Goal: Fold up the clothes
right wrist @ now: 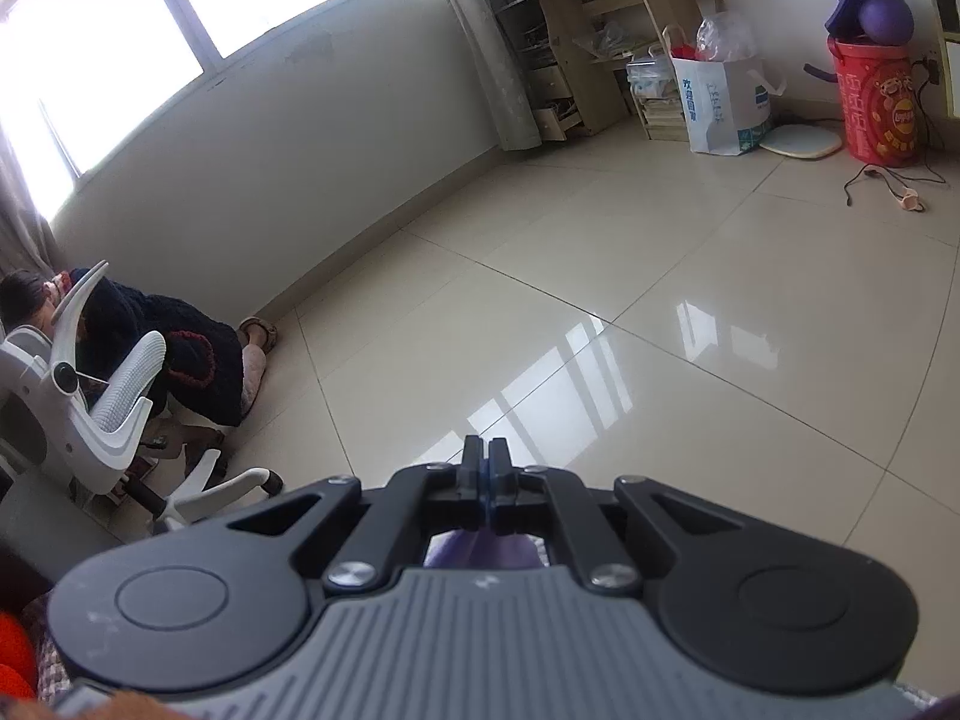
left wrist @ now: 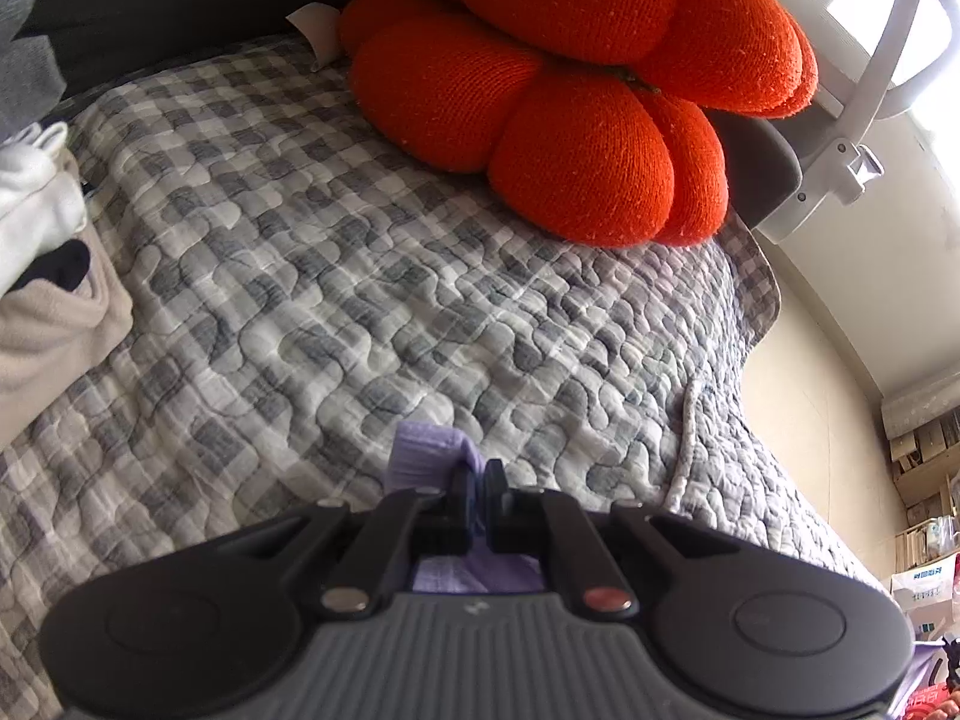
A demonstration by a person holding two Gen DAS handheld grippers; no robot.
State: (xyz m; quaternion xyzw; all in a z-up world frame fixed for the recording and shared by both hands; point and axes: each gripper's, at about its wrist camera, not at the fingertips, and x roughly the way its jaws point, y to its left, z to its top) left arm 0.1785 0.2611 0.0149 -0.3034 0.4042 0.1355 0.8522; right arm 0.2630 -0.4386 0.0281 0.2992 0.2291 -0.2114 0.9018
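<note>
Two grippers are in view: the left gripper (left wrist: 479, 495) and the right gripper (right wrist: 485, 474), each pinching one lilac garment (left wrist: 420, 459). One checked quilt (left wrist: 360, 276) carries one orange cushion (left wrist: 576, 84) at upper right and one clothes pile (left wrist: 42, 252) at left. One white chair (right wrist: 102, 396), one red bucket (right wrist: 879, 102), one paper bag (right wrist: 720, 108).

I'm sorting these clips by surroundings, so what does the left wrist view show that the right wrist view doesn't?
Only the left wrist view shows the checked quilt, the orange pumpkin cushion and a heap of pale clothes. Only the right wrist view shows the tiled floor, windows, a white paper bag and a red bucket. Both show shut tongs, left and right, pinching lilac cloth, plus a white office chair.
</note>
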